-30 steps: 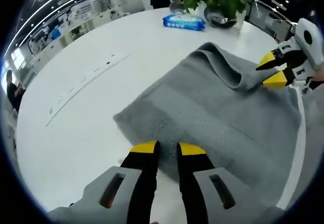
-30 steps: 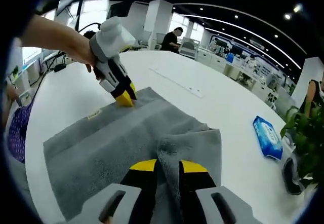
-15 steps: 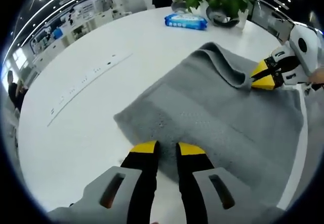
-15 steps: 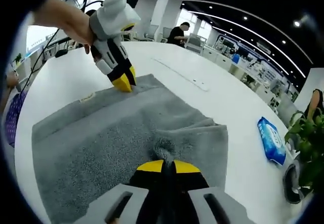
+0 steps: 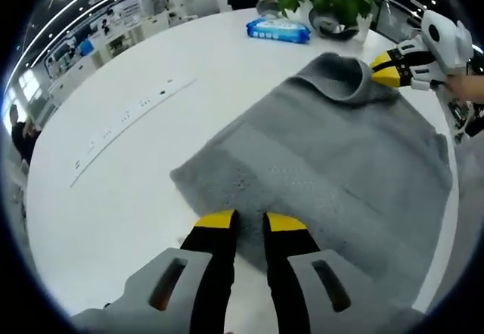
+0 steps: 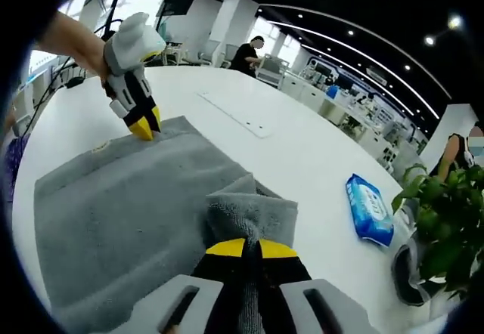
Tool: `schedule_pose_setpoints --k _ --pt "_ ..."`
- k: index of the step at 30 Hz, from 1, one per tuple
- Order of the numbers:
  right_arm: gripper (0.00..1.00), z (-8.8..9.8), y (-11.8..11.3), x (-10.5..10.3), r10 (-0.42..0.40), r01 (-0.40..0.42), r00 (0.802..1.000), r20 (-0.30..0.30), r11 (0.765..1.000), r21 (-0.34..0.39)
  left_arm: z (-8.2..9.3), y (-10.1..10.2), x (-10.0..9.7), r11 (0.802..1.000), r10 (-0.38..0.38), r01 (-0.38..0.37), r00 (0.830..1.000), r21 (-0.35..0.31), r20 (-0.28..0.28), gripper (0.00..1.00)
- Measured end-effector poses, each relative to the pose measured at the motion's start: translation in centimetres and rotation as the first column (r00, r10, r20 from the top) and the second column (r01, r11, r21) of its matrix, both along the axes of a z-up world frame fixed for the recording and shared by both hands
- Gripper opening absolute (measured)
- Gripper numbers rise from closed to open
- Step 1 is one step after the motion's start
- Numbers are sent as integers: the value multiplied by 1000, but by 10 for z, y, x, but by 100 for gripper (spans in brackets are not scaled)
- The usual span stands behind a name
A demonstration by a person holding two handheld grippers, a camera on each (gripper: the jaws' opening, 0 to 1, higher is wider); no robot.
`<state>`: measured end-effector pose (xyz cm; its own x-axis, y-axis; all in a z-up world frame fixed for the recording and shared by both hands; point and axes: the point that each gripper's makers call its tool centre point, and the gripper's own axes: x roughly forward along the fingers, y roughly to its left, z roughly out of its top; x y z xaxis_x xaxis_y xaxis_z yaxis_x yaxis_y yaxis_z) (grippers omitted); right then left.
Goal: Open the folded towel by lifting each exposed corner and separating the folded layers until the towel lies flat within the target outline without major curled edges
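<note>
**Jaws pinching the last folded corner**

Jaws of our right gripper (image 6: pixel 243 249) are clamped on the folded corner of the towel (image 5: pixel 318 168), which lies on the desk (image 5: pixel 136 160), long axis running between our grippers. Our left gripper (image 5: pixel 242 221), jaws slightly apart, rests at the opposite corner. That fold must travel away from it.

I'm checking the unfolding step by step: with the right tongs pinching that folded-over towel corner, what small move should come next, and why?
Probably carry the corner on outward, toward the wet wipes pack, then lower it. The right tongs are shut on the gray towel's folded flap, which stands raised, while the left tongs rest at the opposite corner, seemingly anchoring it.
</note>
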<state>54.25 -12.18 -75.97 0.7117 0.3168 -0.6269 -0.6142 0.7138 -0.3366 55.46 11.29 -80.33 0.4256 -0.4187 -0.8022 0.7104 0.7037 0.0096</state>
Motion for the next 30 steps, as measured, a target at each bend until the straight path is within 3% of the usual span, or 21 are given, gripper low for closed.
schedule_pose_setpoints --k 12,26,30 --pt "0 1 -54 24 -87 88 995 39 996 -25 0 0 0 1000 7 -7 1000 -9 1 13" --pt "2 -22 -67 55 -138 141 989 58 989 -52 1 0 0 999 31 -30 999 -37 28 12" --pt "5 -21 -73 57 -171 173 984 60 985 -30 1 1 0 999 30 -29 999 -45 23 13"
